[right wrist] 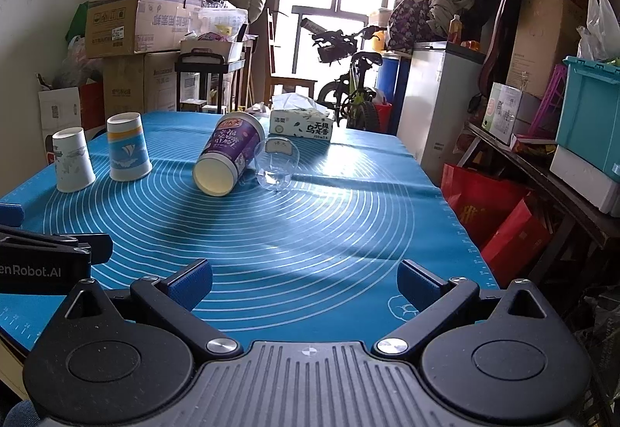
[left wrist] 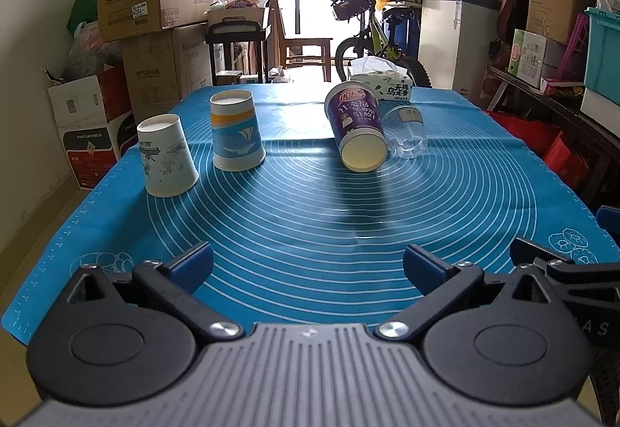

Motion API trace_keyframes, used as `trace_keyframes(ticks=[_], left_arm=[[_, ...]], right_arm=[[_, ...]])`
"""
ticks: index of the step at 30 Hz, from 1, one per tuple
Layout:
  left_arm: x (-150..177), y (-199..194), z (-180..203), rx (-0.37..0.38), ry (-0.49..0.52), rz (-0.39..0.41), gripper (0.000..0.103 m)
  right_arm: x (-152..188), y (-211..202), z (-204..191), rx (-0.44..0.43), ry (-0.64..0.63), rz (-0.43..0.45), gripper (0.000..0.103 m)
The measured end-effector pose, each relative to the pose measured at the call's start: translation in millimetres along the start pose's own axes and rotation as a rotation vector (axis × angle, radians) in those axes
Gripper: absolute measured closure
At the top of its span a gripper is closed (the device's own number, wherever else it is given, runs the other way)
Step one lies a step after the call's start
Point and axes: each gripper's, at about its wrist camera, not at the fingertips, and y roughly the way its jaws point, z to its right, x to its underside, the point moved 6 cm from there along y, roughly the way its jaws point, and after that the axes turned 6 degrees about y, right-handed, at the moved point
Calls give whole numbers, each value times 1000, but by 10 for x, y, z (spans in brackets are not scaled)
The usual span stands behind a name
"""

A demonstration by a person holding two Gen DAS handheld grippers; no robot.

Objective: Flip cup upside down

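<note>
A: Where is the purple cup [left wrist: 355, 128]?

B: Tipped on its side on the blue mat [left wrist: 310, 225], well ahead of both pairs of fingers, open mouth toward the cameras. It touches a clear cup [left wrist: 407, 134], also lying down, on its right. The purple cup's print is Chinese; I cannot read it.

A: And the fingers?

B: The left gripper [left wrist: 308, 266] is spread wide with nothing between its blue pads; the right gripper [right wrist: 304, 281] likewise, released over the desk's near edge.

A: Any readable writing?

B: "enRobot.AI" shows on the left gripper's side in the right wrist view. The tissue box [right wrist: 301, 124] behind the cups carries Chinese characters.

A: Other cups?

B: A white cup [left wrist: 166, 155] and a blue cup [left wrist: 237, 132] with a sail emblem stand upside down, ahead and left of the left fingers.
</note>
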Motion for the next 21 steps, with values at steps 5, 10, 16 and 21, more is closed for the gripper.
trace_keyframes(ticks=[5,10,16,21], left_arm=[[0,-1,1,1,0,1,1],[-3,-2,-2,0,0,0,1],[-3,-2,-2,1,0,0,1],[-6,-6,1,1,1,0,1]], right_arm=[[-4,-1,-5,0,-3,3,0],[-8,-10,-7,0,-4,4,0],[-6,-7,-3,1,-4,4,0],[-11,-3,-20,8,-1,5,0]])
